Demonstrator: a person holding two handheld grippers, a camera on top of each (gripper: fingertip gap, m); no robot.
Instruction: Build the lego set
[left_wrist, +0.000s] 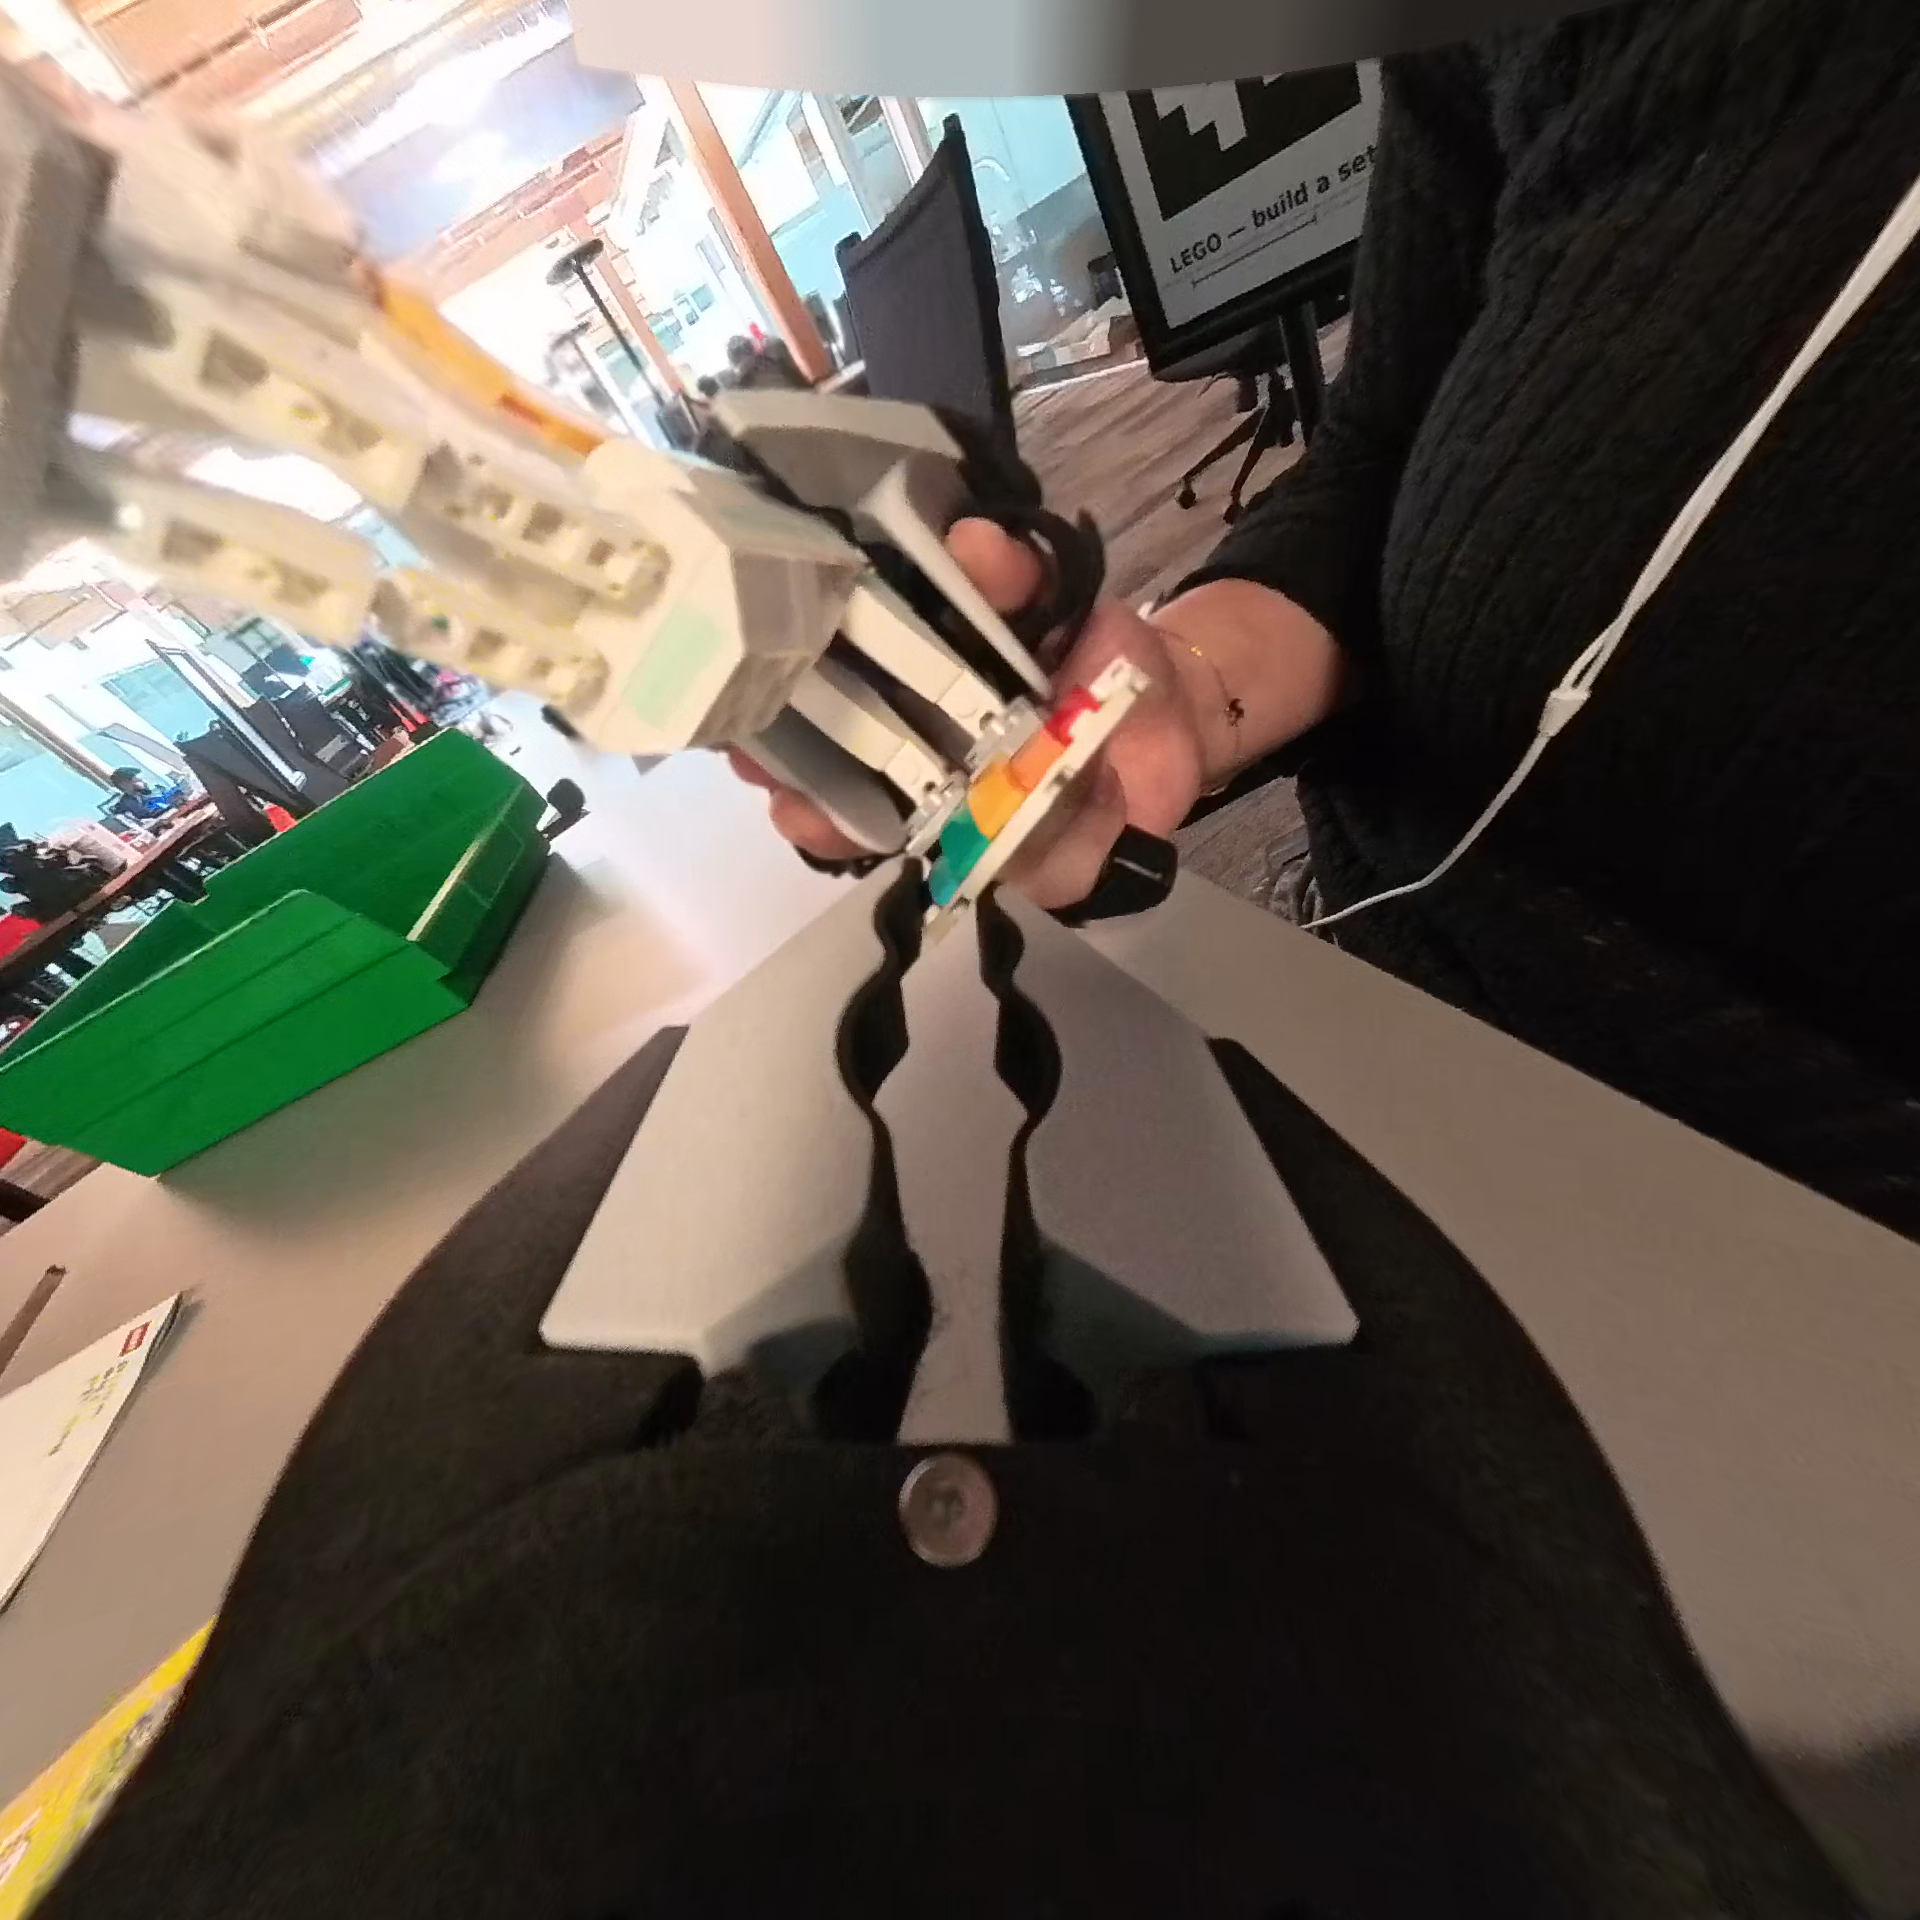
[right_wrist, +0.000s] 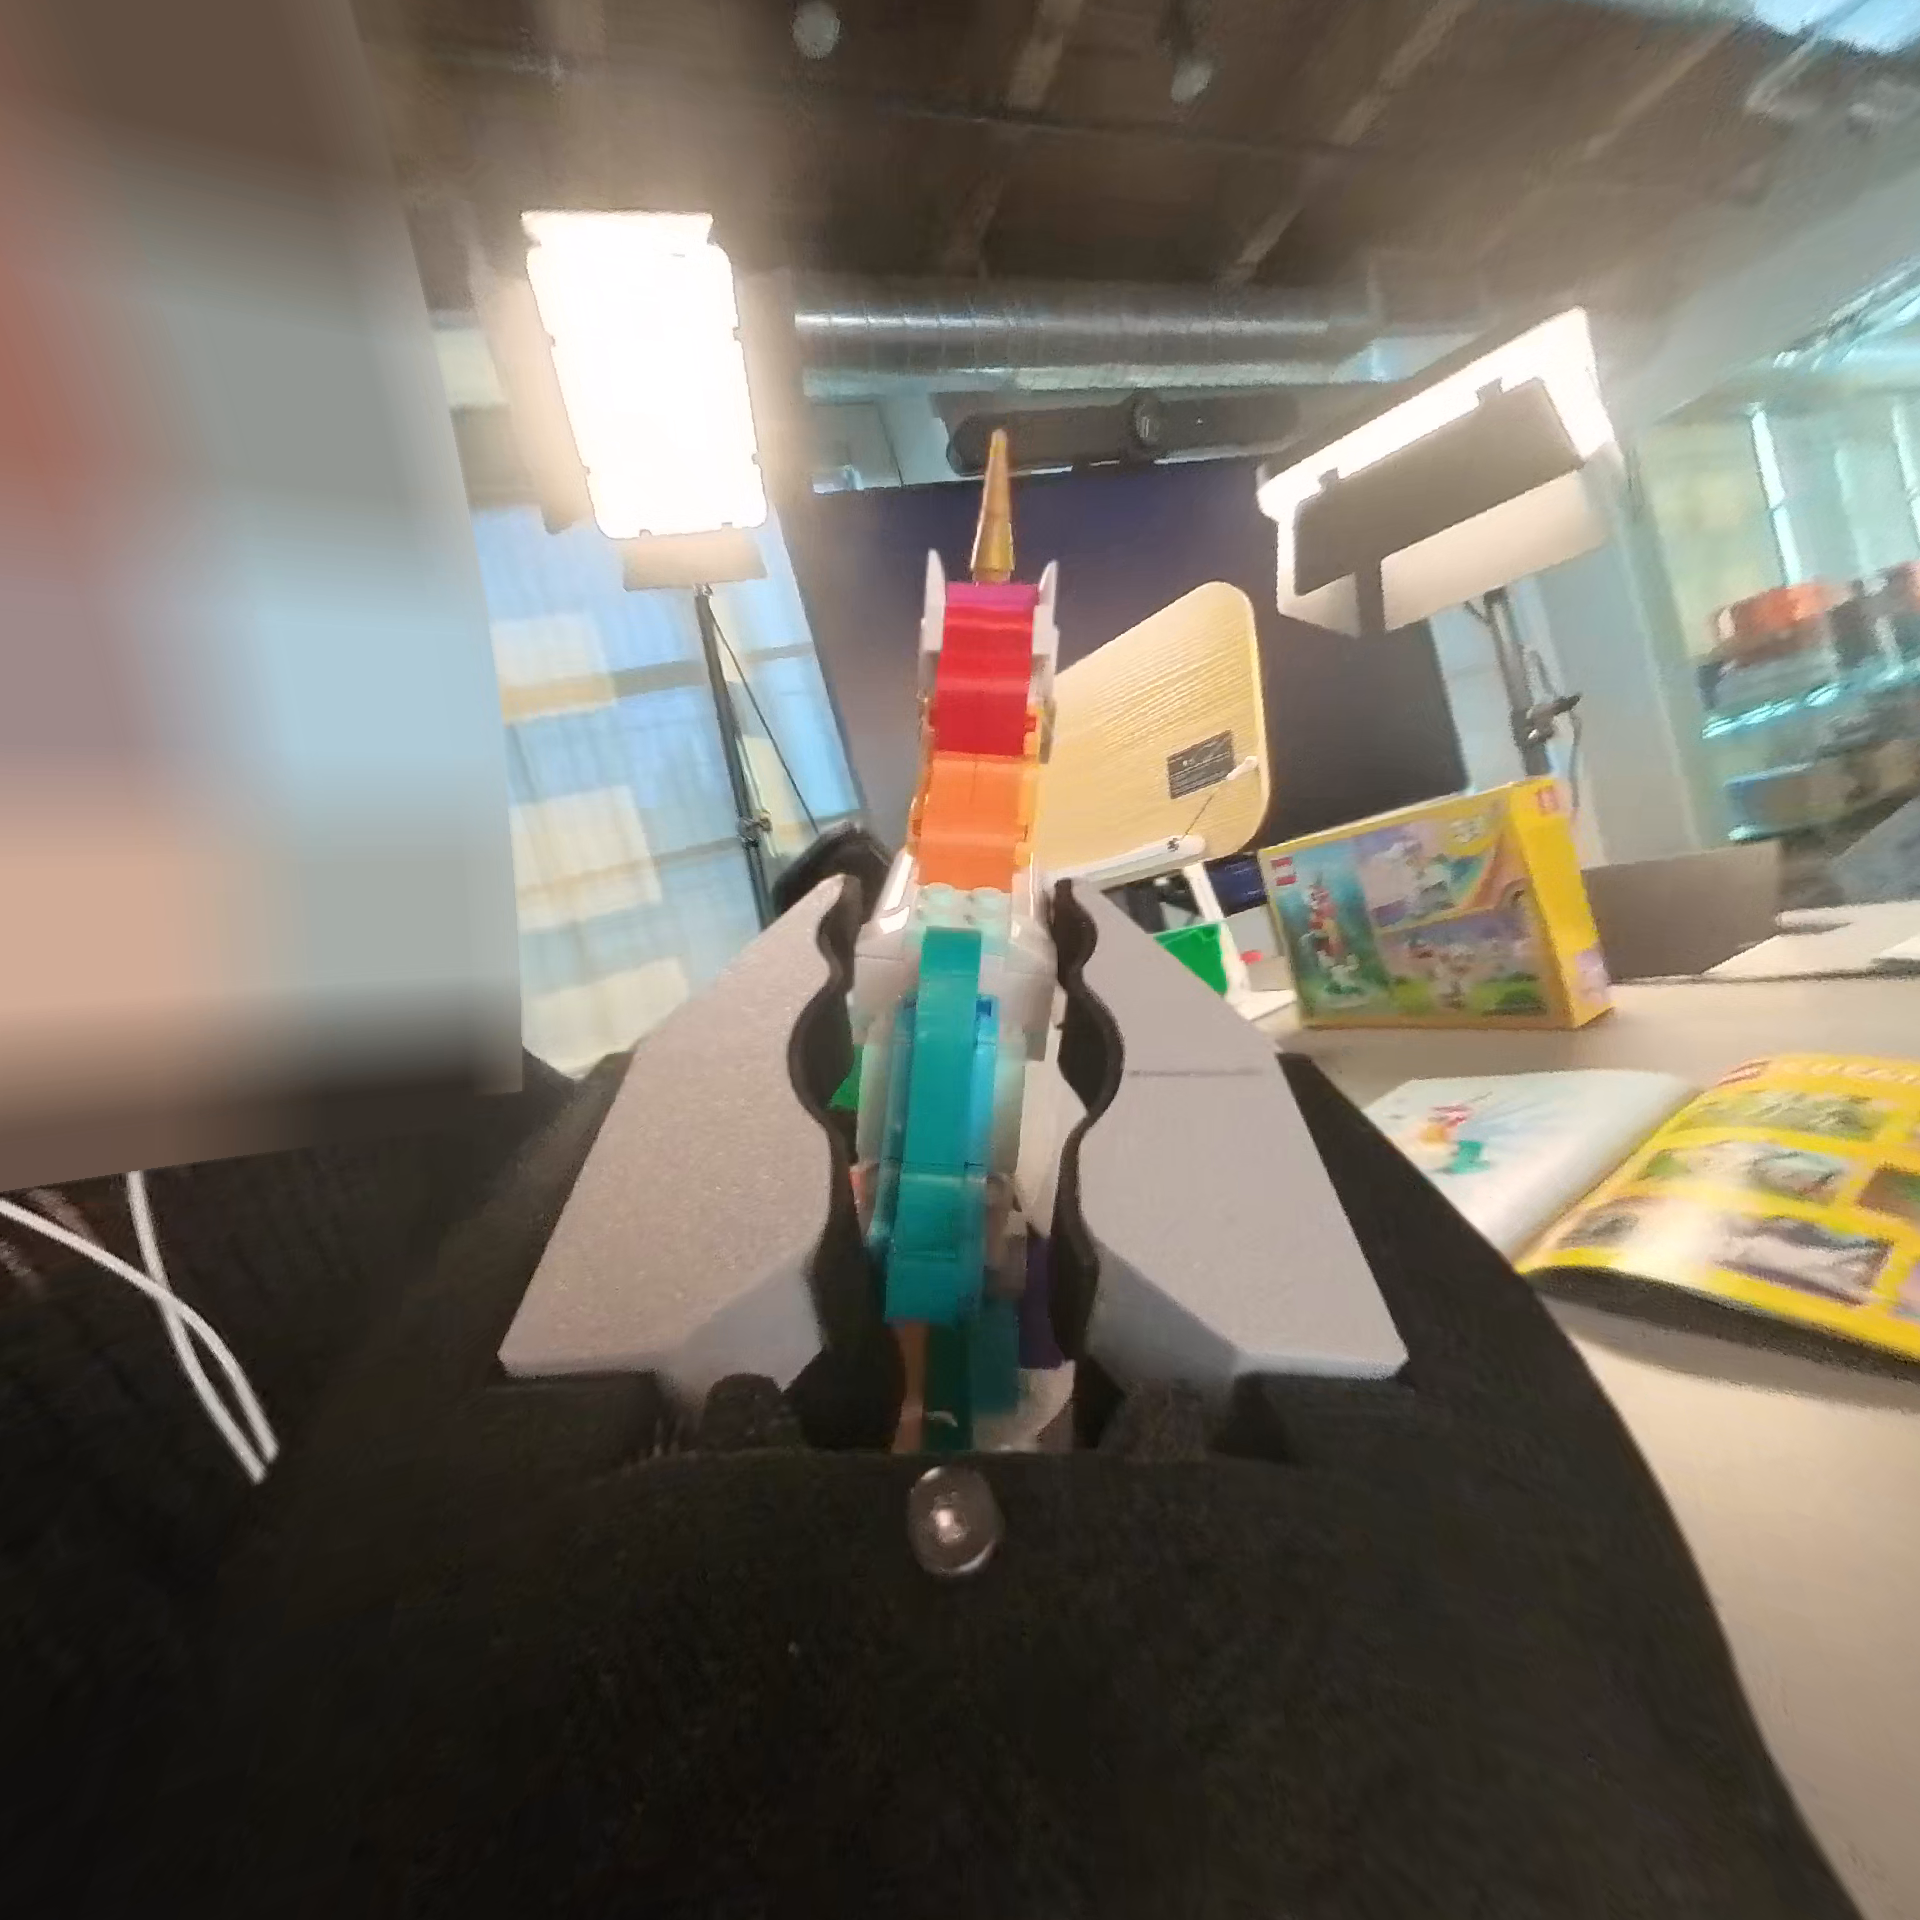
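Note:
My right gripper (right_wrist: 961, 904) is shut on a white Lego unicorn (right_wrist: 982, 748) and holds it in the air. The unicorn has a teal tail nearest the camera, an orange and red mane and a gold horn. In the left wrist view the unicorn (left_wrist: 499, 520) is blurred and reaches up and left, between the right gripper's grey fingers (left_wrist: 842, 447), with a hand (left_wrist: 1132, 717) behind. My left gripper (left_wrist: 951, 899) is shut on the lower end of a white plate with red, orange, yellow and teal bricks (left_wrist: 1023, 790). I cannot tell whether this plate is joined to the unicorn.
A green bin (left_wrist: 291, 966) stands on the grey table (left_wrist: 1558, 1247) at the left. A yellow Lego box (right_wrist: 1444, 925) and an open instruction booklet (right_wrist: 1714, 1174) lie at the right. A person in a black sweater (left_wrist: 1662, 623) is close by. One gripper's finger ends stand about 7 centimetres off the other's.

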